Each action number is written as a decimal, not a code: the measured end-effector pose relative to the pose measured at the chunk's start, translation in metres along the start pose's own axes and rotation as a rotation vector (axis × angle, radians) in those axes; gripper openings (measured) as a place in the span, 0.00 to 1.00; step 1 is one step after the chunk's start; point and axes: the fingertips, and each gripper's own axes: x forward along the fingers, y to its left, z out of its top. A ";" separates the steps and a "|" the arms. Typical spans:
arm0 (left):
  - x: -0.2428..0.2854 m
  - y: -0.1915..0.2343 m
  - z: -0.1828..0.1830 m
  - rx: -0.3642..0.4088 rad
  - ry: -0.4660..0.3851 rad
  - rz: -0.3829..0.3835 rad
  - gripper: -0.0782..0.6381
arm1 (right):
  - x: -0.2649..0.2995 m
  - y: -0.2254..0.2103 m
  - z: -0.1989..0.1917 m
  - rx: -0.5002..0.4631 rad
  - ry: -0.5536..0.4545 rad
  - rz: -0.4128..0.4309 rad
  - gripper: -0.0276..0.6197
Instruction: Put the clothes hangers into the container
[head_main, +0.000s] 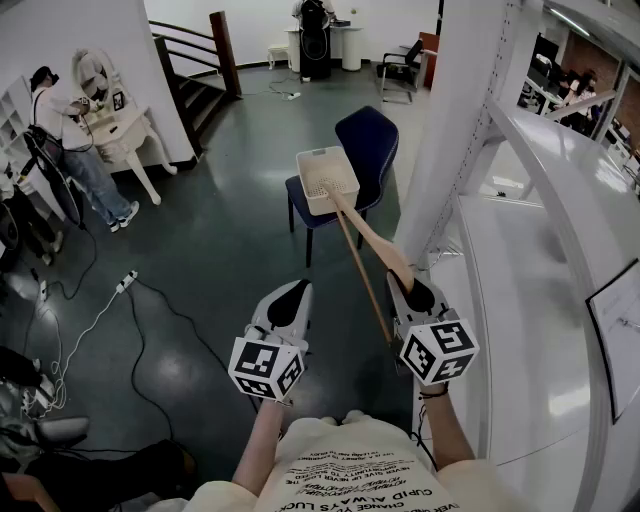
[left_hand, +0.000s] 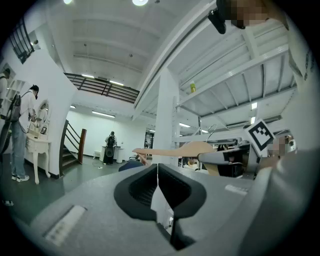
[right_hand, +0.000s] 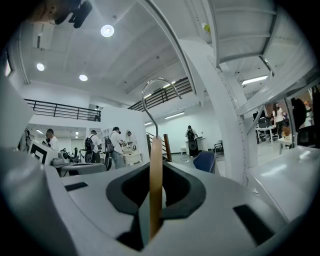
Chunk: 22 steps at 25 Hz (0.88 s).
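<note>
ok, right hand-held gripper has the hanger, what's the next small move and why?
Probably carry the right hand-held gripper forward toward the basket on the chair. Its jaws are shut on the hanger, and it is well short of the basket, with only the hanger's far end overlapping it in the head view. Releasing now would likely miss.

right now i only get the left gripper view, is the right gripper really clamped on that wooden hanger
observer: yes, the right gripper view shows the wooden hanger clamped edge-on in the right gripper, its metal hook sticking up above.
operator: where's the container
observer: the head view has a white perforated basket on a blue chair ahead, with the hanger's far end overlapping its near rim in the picture.
</note>
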 end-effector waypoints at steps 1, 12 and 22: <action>0.000 0.000 0.000 -0.001 0.002 0.000 0.14 | 0.000 0.000 0.000 0.001 0.001 0.000 0.12; 0.027 -0.011 -0.008 -0.011 0.018 0.018 0.14 | 0.001 -0.039 -0.002 0.058 -0.006 -0.002 0.13; 0.060 -0.012 -0.015 0.008 0.025 0.062 0.14 | 0.014 -0.077 -0.002 0.069 0.000 0.021 0.13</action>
